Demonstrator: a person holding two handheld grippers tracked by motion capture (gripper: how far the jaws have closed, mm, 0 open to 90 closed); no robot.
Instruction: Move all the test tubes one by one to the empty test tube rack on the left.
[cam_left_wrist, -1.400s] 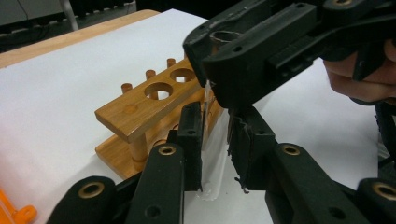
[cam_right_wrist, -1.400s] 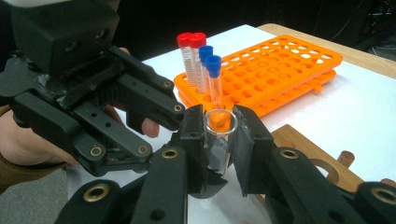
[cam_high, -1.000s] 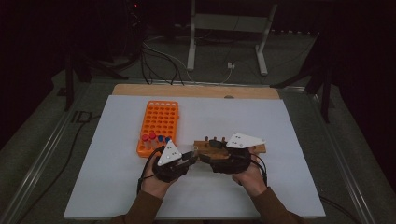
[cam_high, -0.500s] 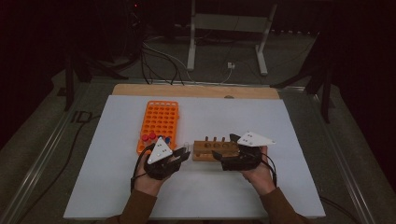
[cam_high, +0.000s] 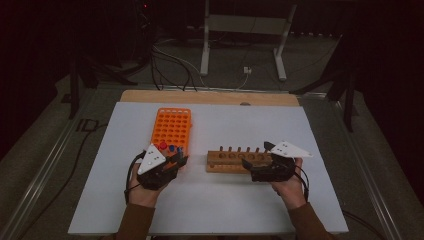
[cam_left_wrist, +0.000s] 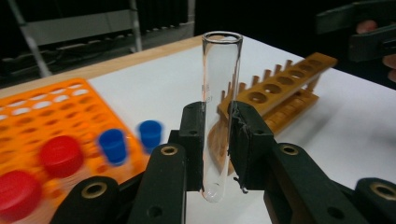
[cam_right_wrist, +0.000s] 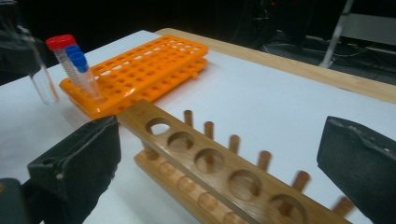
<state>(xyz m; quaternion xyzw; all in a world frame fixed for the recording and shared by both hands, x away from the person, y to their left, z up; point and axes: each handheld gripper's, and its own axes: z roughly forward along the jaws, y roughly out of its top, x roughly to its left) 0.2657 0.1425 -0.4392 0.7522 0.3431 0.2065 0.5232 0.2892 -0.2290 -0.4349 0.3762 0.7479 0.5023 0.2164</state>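
The left claw (cam_left_wrist: 215, 140) is gripping a clear glass tube (cam_left_wrist: 218, 93) low on its body, holding it upright over the tabletop (cam_high: 225, 200), between the orange rack (cam_high: 172, 127) and the wooden rack (cam_high: 237, 161). Its long axis is running vertical, open mouth up, rounded end down, likely so it can drop straight into a hole. The right claw (cam_right_wrist: 219, 154) has just been opening; its jaws are standing released on either side of the wooden rack, gripping nothing.
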